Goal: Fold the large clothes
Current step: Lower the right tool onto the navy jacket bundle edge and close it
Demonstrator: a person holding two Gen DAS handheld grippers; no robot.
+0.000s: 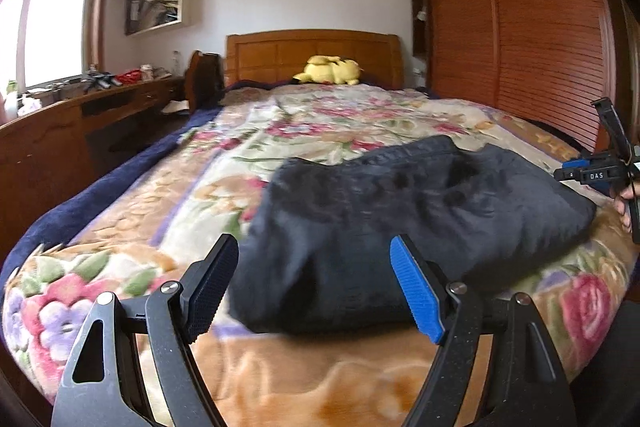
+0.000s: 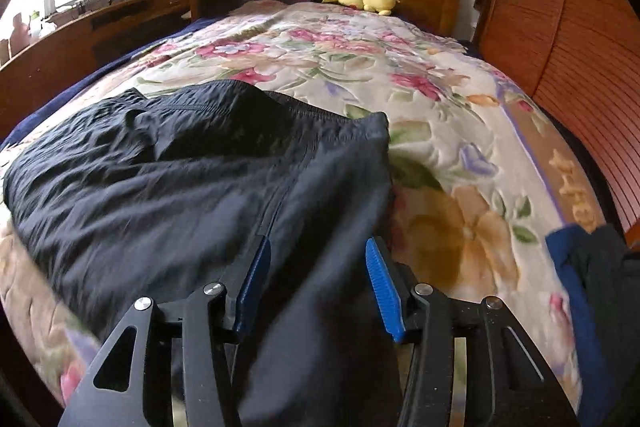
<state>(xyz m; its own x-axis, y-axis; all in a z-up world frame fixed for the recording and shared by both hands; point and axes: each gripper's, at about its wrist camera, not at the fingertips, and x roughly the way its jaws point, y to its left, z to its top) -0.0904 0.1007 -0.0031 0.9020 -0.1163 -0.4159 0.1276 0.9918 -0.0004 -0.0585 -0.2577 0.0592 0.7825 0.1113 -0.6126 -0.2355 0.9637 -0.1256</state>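
Observation:
A dark navy garment [image 1: 420, 211] lies in a loosely folded heap on the floral blanket [image 1: 320, 115] near the foot of the bed. My left gripper [image 1: 314, 241] stands open just short of its near edge, touching nothing. In the right wrist view the same garment [image 2: 180, 179] spreads to the left, and a strip of it runs down between the fingers of my right gripper [image 2: 319, 242]. Those jaws stand apart, and the blue pads [image 2: 382, 287] do not press on the cloth. A hand [image 1: 626, 203] holding the right tool shows at the left view's right edge.
A yellow plush toy [image 1: 330, 70] lies by the wooden headboard [image 1: 312, 51]. A slatted wardrobe [image 1: 520, 27] lines the right side, and a cluttered desk [image 1: 60, 131] runs along the left under the window. More blue and dark cloth [image 2: 580, 267] sits at the bed's right corner.

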